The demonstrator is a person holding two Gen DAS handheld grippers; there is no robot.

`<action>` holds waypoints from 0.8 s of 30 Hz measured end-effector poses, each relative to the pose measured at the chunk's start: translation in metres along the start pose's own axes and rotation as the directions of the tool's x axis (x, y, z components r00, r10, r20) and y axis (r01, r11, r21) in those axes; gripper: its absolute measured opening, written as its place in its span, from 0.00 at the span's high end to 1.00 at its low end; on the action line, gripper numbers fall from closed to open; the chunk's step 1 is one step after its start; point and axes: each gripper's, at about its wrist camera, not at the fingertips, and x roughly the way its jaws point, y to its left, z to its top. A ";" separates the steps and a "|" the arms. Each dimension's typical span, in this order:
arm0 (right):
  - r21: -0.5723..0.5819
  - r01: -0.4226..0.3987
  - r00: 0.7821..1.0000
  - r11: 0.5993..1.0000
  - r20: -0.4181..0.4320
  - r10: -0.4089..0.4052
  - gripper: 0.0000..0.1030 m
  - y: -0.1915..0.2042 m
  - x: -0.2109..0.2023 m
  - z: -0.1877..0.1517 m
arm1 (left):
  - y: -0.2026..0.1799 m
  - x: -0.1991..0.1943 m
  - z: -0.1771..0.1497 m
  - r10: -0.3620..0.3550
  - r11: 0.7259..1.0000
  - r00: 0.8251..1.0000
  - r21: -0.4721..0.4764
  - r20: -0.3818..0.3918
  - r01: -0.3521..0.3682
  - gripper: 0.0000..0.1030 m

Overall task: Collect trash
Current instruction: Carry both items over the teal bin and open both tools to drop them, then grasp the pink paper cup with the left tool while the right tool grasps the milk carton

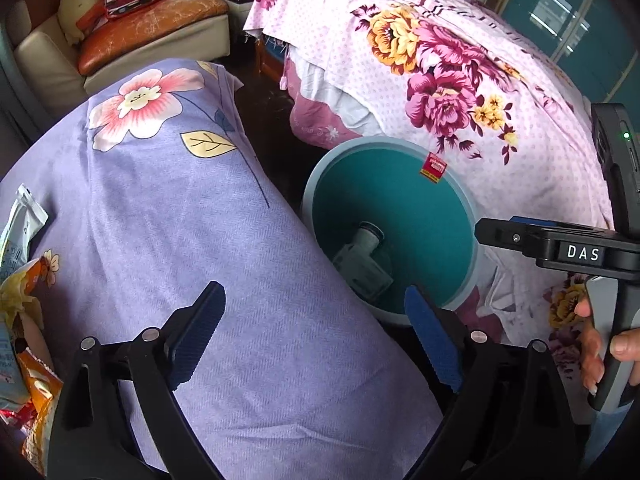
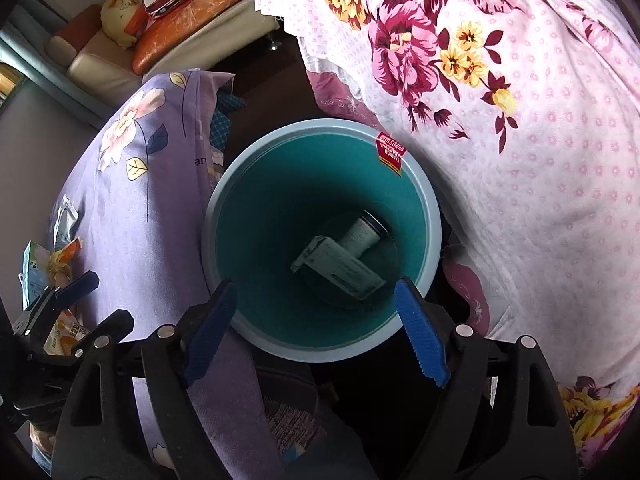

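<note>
Left gripper (image 1: 316, 332): jaws apart, empty.
Right gripper (image 2: 316, 332): jaws apart, empty, over bin (image 2: 434, 216).
Snack wrappers (image 1: 28, 320): likely light, crinkly; pinch an edge.

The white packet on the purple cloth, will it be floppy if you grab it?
Probably floppy: the white packet looks thin, flat and creased. Likely light too, as the purple cloth barely dents under it.

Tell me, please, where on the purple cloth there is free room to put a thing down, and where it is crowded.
The purple cloth lies bare from its pink flower print down to the open left gripper, and right to the bin. Its left edge is crowded with snack wrappers. The bin already holds a carton and a small bottle.
</note>
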 end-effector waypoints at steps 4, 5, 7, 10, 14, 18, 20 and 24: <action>-0.023 -0.007 1.000 1.000 -0.011 0.006 0.24 0.015 -0.006 -0.009 | 0.012 -0.017 -0.017 0.010 1.000 1.000 -0.016 0.006 -0.009 0.10; -0.032 -0.008 1.000 0.999 -0.012 0.007 0.24 0.019 -0.007 -0.011 | 0.015 -0.021 -0.022 0.011 1.000 1.000 -0.022 0.007 -0.011 0.10; -0.048 -0.012 1.000 0.999 -0.015 0.011 0.24 0.031 -0.010 -0.016 | 0.024 -0.032 -0.032 0.014 0.999 1.000 -0.040 0.014 -0.014 0.10; -0.072 -0.024 1.000 0.997 -0.020 0.022 0.24 0.050 -0.013 -0.024 | 0.038 -0.051 -0.047 0.025 0.998 0.999 -0.065 0.034 -0.023 0.10; -0.117 -0.033 0.999 0.993 -0.028 0.030 0.23 0.078 -0.017 -0.038 | 0.060 -0.074 -0.068 0.042 0.994 0.998 -0.102 0.054 -0.036 0.10; -0.167 -0.048 0.998 0.985 -0.048 0.040 0.23 0.107 -0.016 -0.054 | 0.083 -0.098 -0.091 0.056 0.989 0.996 -0.140 0.074 -0.046 0.10; -0.191 -0.053 0.997 0.980 -0.059 0.042 0.23 0.122 -0.015 -0.062 | 0.091 -0.108 -0.101 0.067 0.987 0.994 -0.150 0.083 -0.054 0.10; -0.243 -0.059 0.996 0.968 -0.077 0.041 0.23 0.152 -0.015 -0.078 | 0.113 -0.128 -0.122 0.094 0.980 0.991 -0.187 0.096 -0.075 0.10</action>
